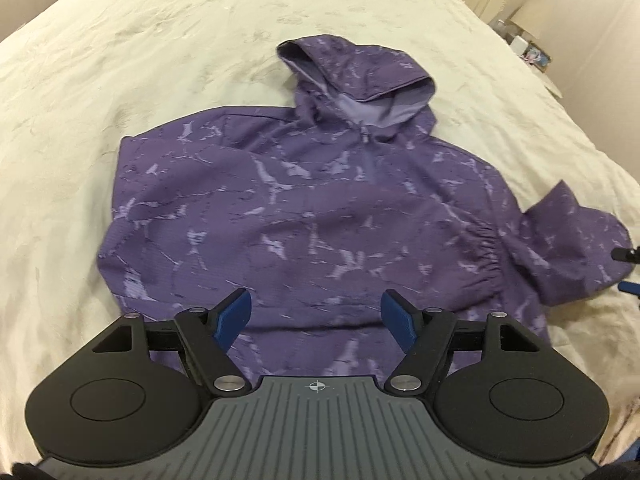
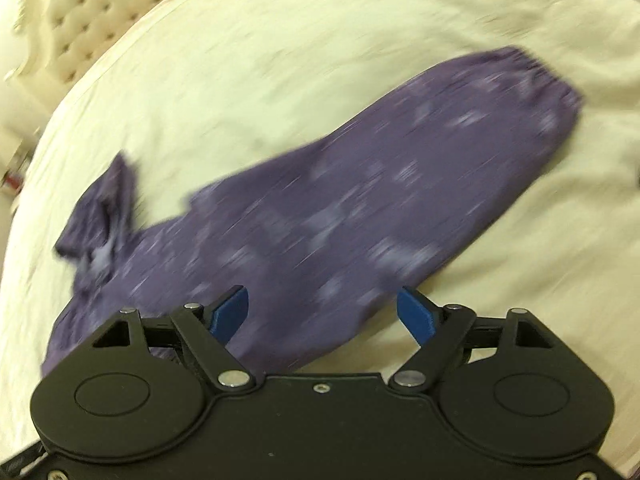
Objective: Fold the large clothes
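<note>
A purple hooded jacket (image 1: 312, 216) with pale marbled marks lies front up on the cream bedspread (image 1: 140, 60), hood pointing away. One sleeve is folded across the chest, its elastic cuff (image 1: 486, 256) near the right side. My left gripper (image 1: 316, 304) hovers open over the hem, nothing between its blue pads. In the blurred right wrist view the other sleeve (image 2: 360, 208) stretches out to the upper right, ending in a gathered cuff (image 2: 532, 68). My right gripper (image 2: 324, 300) stands open above the sleeve's near end, holding nothing. Its tips (image 1: 628, 272) peek in at the left view's right edge.
A tufted cream headboard (image 2: 80, 24) stands at the upper left of the right wrist view. A bedside shelf with small items (image 1: 524, 44) sits beyond the bed's far right edge. Bare bedspread surrounds the jacket on all sides.
</note>
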`<state>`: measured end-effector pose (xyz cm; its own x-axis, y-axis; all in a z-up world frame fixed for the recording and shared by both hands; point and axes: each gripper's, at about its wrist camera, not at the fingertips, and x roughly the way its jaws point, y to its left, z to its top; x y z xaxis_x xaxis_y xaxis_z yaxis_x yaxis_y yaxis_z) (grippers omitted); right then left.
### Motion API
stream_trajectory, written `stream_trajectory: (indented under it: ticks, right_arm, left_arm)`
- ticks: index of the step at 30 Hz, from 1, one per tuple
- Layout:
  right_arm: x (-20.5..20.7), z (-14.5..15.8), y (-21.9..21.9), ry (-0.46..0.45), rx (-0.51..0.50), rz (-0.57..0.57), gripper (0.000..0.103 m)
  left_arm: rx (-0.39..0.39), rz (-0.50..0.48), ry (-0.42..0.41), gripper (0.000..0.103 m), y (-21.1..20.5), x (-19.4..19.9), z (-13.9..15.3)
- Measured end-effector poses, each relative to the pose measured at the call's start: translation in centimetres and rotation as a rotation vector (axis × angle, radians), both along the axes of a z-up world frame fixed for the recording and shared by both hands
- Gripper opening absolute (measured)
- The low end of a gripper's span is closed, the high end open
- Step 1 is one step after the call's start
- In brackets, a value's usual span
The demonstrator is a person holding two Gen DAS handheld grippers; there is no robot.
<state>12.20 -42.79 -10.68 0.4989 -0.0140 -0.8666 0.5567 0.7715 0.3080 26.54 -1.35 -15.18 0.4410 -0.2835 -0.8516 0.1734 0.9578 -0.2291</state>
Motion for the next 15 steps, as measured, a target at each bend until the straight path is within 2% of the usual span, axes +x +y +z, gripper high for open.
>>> stream_trajectory:
  ticks: [7,10,15]
  right_arm:
    - [0.3,-0.3,-7.5,0.031,-0.086,-0.093,0.084]
    - [0.3,-1.0,-9.9,0.049,-0.091,-0.141,0.088]
    - [0.1,-2.4,-13.0,0.058,-0.066,-0.226,0.088]
  left_arm:
    - [0.019,0.0,0.03,0.07,-2.1,-1.5,-0.1]
    - [0.024,0.004,0.049,0.07,-2.5,-1.9,-0.2]
    - [0.049,0.005,0.057,0.07,-3.3,-2.3,-0.2]
